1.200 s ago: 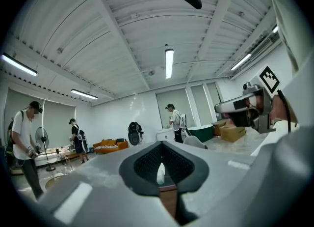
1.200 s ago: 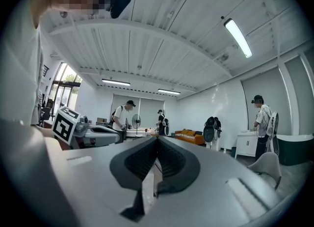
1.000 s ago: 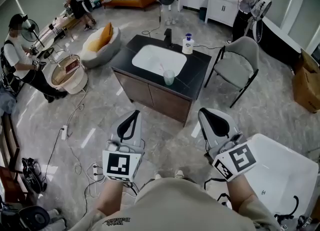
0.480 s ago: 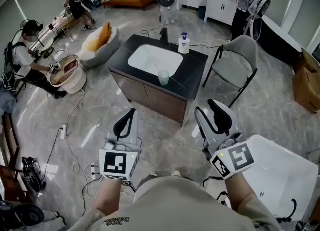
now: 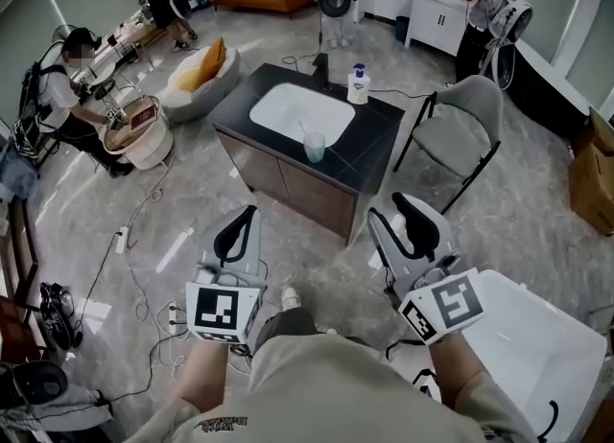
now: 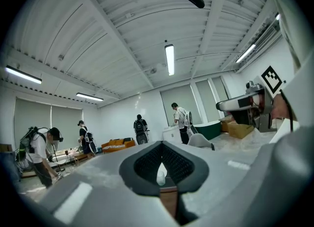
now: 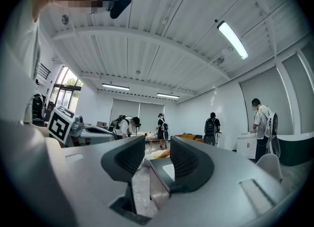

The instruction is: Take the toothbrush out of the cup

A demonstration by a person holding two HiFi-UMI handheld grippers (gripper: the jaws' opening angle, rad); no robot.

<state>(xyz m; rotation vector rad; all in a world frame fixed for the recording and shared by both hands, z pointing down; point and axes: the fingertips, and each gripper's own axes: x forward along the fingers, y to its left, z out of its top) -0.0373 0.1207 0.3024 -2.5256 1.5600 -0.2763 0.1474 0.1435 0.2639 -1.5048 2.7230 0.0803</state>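
None of the task is done yet: the toothbrush (image 5: 305, 130) stands in the cup (image 5: 314, 148) at the front edge of the black worktop (image 5: 376, 149), just beside the basin (image 5: 293, 110). Its long axis runs near upright, leaning toward the basin (which end is up is too small to tell). Both grippers hang well short of it. The left gripper (image 5: 247, 213) has its jaws together and empty. The right gripper (image 5: 389, 209) has just been opening its jaws, which stand wide with nothing between. Reaching, gripping and lifting all remain.
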